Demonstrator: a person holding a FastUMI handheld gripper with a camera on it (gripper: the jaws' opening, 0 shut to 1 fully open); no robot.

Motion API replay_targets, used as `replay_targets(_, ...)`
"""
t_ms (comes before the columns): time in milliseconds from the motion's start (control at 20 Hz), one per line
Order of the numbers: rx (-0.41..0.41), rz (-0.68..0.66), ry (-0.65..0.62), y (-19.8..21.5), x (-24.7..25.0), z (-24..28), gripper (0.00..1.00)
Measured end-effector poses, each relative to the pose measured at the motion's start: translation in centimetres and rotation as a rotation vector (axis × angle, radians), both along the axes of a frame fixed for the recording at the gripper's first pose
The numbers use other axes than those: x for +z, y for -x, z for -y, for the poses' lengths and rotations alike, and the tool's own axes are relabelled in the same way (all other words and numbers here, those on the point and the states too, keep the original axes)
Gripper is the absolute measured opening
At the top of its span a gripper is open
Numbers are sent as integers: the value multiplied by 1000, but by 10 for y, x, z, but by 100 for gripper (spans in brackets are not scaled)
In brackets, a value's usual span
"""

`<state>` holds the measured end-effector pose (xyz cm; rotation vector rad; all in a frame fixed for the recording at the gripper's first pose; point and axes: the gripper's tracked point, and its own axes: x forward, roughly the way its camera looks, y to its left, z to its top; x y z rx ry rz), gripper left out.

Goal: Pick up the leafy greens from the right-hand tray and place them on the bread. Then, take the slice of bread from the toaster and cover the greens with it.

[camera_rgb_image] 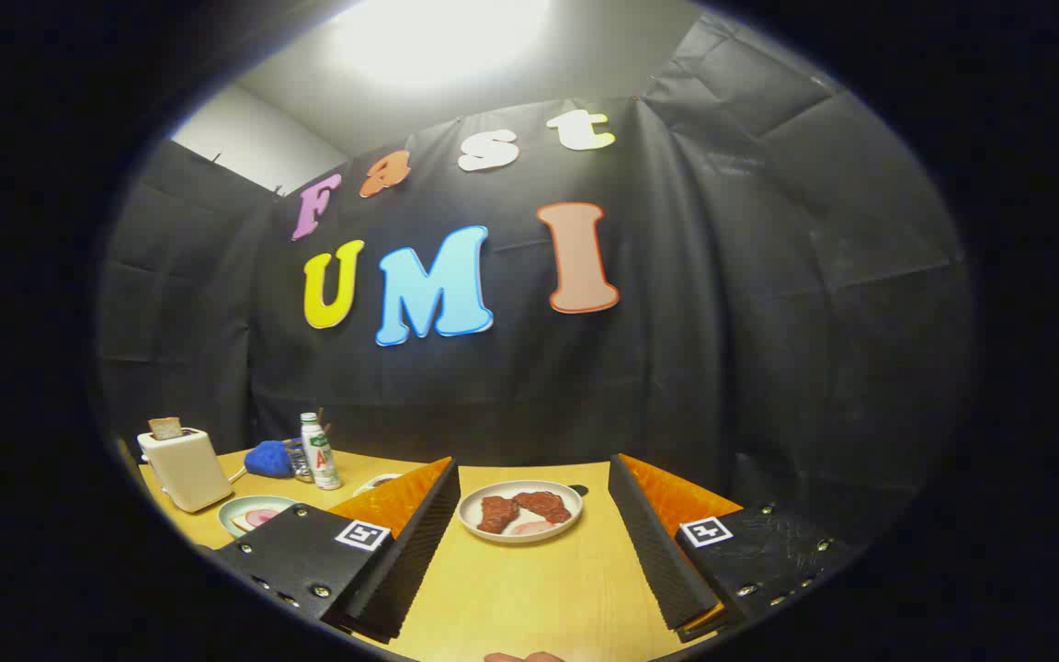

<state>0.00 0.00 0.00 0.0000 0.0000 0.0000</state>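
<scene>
While my gripper hangs with jaws wide apart and empty, the toaster with its bread slice stands far off to their left.

Plate behind my left finger: partly hidden.
Bottle label: too small.
Small plate: mostly hidden.

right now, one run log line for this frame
gripper: open, empty | plate of meat: ahead between fingers | toaster: bread slice in slot | greens: not picked
</scene>
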Motion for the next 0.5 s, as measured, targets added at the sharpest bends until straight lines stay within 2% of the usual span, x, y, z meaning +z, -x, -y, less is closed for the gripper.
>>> replay_targets(100, 6, 18, 13, 9, 13, -24, 99)
replay_targets(250, 20, 11, -37, 14, 14, -51, 99)
replay_targets(500, -25, 23, -156, 17, 32, -83, 99)
